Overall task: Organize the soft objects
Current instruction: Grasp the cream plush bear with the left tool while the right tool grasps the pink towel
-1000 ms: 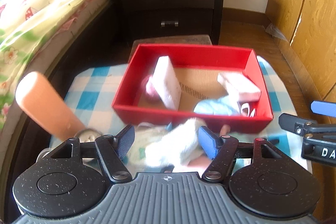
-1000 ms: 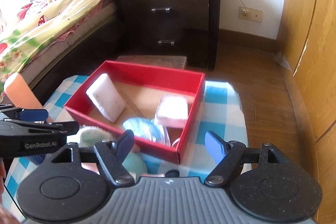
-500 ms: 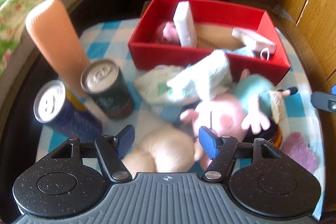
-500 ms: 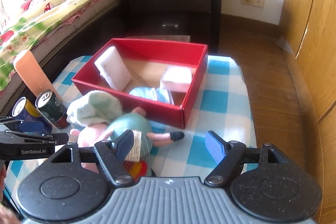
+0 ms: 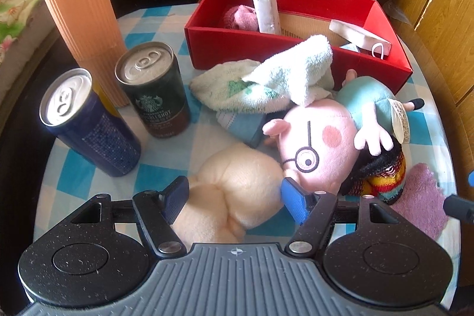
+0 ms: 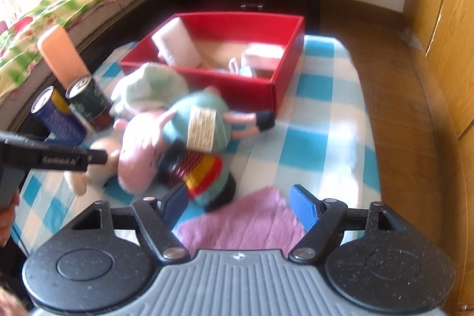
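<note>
The cream plush lies in front of the red box, just beside the pink pig toy. The left gripper straddles it, fingers apart; closing seems next. The right gripper hangs spread above the purple cloth.

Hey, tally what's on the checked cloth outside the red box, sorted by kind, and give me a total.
Drink cans: 2, blue can and Starbucks can
Plush toys: 2, pink pig plush and cream plush
Towels or cloths: 2, white-green towel and purple cloth
Ribbed orange container: 1
Striped knit item: 1
Total: 8
</note>
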### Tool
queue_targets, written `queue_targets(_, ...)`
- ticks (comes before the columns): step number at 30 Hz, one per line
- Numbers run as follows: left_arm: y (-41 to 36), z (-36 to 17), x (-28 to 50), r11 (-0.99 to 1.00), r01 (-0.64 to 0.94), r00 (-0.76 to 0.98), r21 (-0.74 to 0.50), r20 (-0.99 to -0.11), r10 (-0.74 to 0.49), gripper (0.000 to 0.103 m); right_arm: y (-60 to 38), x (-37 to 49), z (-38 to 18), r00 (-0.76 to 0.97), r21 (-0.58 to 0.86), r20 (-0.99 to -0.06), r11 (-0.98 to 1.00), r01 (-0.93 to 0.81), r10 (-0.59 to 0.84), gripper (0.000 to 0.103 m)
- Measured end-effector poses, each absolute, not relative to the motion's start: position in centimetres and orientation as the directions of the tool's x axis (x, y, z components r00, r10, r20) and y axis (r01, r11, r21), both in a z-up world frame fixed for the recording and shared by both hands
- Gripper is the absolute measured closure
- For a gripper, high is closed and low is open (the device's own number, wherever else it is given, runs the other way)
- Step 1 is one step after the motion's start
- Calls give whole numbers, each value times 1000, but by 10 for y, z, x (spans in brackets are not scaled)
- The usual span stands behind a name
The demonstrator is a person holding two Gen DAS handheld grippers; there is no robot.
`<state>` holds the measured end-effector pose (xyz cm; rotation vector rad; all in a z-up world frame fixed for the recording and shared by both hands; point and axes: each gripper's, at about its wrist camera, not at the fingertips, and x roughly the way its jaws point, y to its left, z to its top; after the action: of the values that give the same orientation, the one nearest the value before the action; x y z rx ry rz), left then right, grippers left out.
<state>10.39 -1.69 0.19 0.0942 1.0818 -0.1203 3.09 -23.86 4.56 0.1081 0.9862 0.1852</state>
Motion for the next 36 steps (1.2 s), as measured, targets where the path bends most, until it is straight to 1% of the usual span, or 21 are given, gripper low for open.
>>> queue_targets(15, -14, -14, 109, 984, 177, 447, 1, -891, -80, 24, -244, 22, 25, 480, 200, -849, 976, -91, 219, 48)
queue_targets(19, -13, -17, 109, 984, 178, 443, -7, -892, -87, 23, -242, 27, 19, 459, 198, -860, 975, -103, 224, 42)
queue_targets(28, -10, -24, 98, 981, 190, 405, -26, -909, -103, 22, -239, 39, 8, 421, 160, -884, 978, -132, 202, 41)
queue_targets(30, -12, -27, 94, 980, 196, 392, -15, -915, -93, 22, -237, 43, 4, 398, 156, -895, 977, -144, 202, 35)
queue_targets(31, -14, -29, 91, 980, 200, 383, -5, -920, -83, 22, -236, 45, 1, 376, 161, -903, 975, -153, 209, 27)
queue_targets(32, -15, -31, 90, 979, 206, 376, -1, -923, -80, 22, -236, 47, -2, 359, 173, -907, 973, -154, 219, 24)
queue_targets(34, -17, -33, 86, 976, 217, 371, 5, -925, -78, 22, -235, 49, -9, 332, 191, -914, 970, -151, 232, 24)
queue_targets(36, -19, -34, 85, 975, 220, 371, 12, -926, -73, 22, -232, 50, -13, 336, 154, -920, 976, -156, 199, 24)
